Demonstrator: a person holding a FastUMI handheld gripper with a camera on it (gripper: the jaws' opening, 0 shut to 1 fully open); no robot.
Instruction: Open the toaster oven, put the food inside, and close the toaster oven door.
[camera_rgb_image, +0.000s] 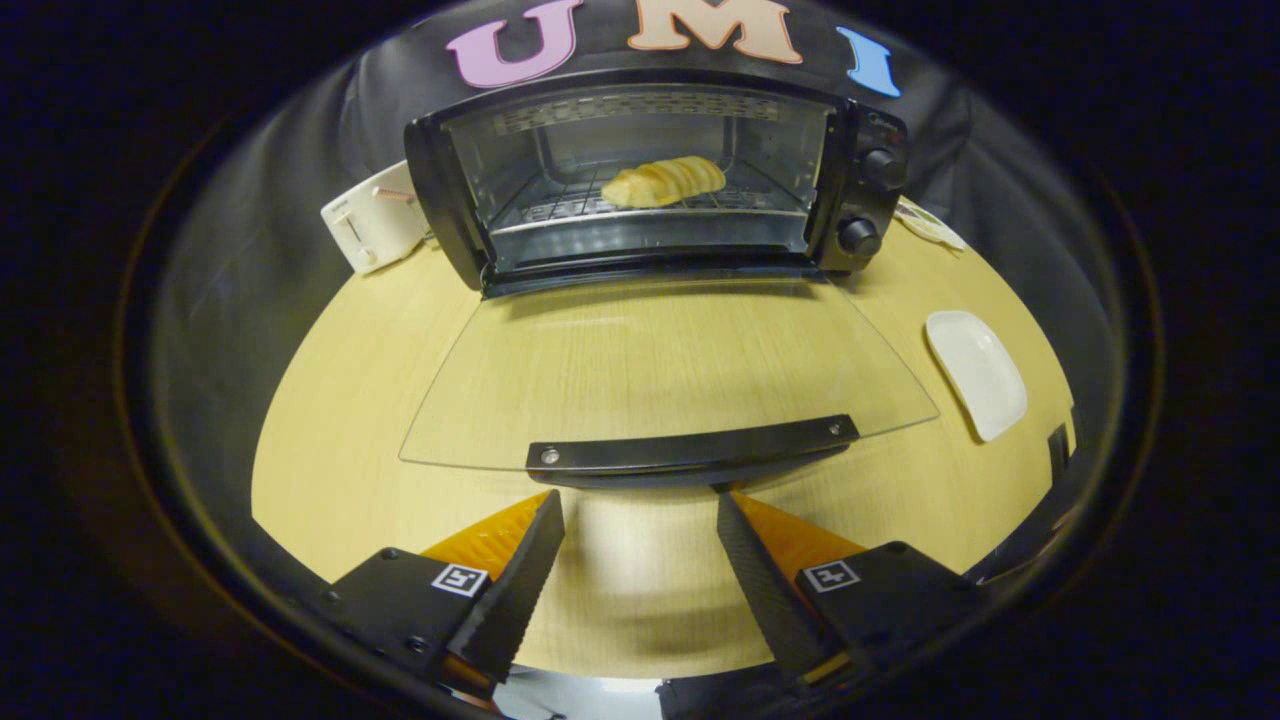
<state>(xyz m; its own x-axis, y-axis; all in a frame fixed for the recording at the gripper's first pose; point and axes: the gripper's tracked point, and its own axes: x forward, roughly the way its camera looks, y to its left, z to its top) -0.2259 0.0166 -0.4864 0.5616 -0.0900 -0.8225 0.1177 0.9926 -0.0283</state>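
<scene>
Bread sat on rack in oven, glass door lay flat w/ handle just ahead of spread, empty gripper; door probably rigid, slick, fragile, so lift by handle.

One oven — one bread — one plate.

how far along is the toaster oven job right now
Done: the toaster oven is open and the bread lies on its rack. In hand: the tool is open, holding nothing, fingertips just short of the door handle. Left: lifting the glass door shut.
</scene>
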